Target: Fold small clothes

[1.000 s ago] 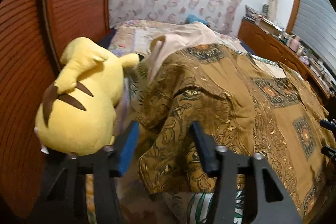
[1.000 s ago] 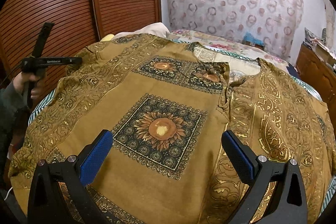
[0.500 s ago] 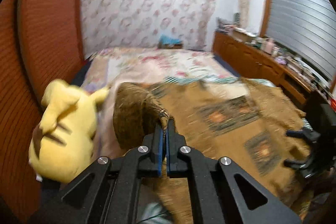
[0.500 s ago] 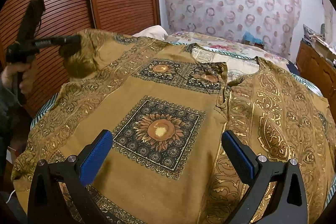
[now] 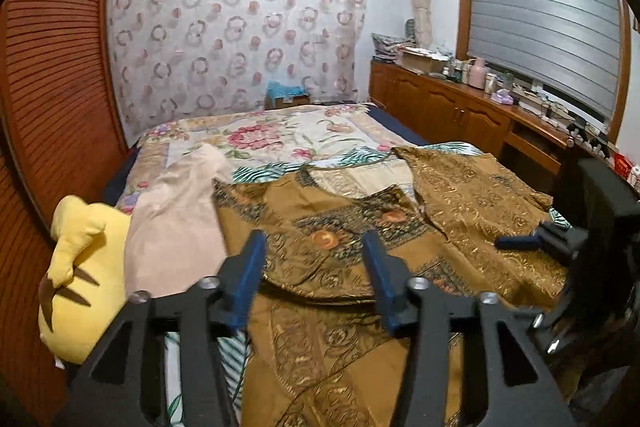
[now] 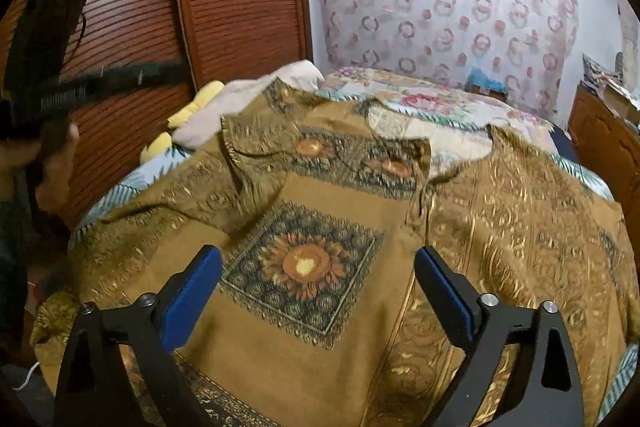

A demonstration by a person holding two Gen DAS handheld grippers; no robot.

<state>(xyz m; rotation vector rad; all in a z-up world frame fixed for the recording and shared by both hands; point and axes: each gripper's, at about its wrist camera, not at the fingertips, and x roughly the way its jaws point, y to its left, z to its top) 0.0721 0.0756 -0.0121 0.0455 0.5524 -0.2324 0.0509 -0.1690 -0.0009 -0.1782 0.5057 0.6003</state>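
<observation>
A brown shirt [image 6: 500,227] with gold patterns and a sunflower square lies spread on the bed. Its left sleeve [image 6: 256,155] lies folded inward over the chest. My left gripper [image 5: 316,277] hovers above that folded sleeve [image 5: 304,259]; its jaws are opening and nothing is between the blue pads. In the right wrist view it shows as a blurred black shape [image 6: 100,83] held by a hand at the upper left. My right gripper [image 6: 318,293] hangs over the shirt's lower front, jaws wide but closing slightly, with only flat cloth below them.
A yellow plush toy [image 5: 80,275] and a pale pink garment [image 5: 176,227] lie at the bed's left side. Brown louvred wardrobe doors [image 6: 240,7] stand close behind them. A wooden cabinet [image 5: 460,111] with clutter on top runs along the right wall. The floral bedspread [image 5: 280,135] stretches beyond the shirt.
My left gripper shut on the shirt's left sleeve, lifted it up and across onto the chest, then let go and stands open. The right gripper stayed in place.
</observation>
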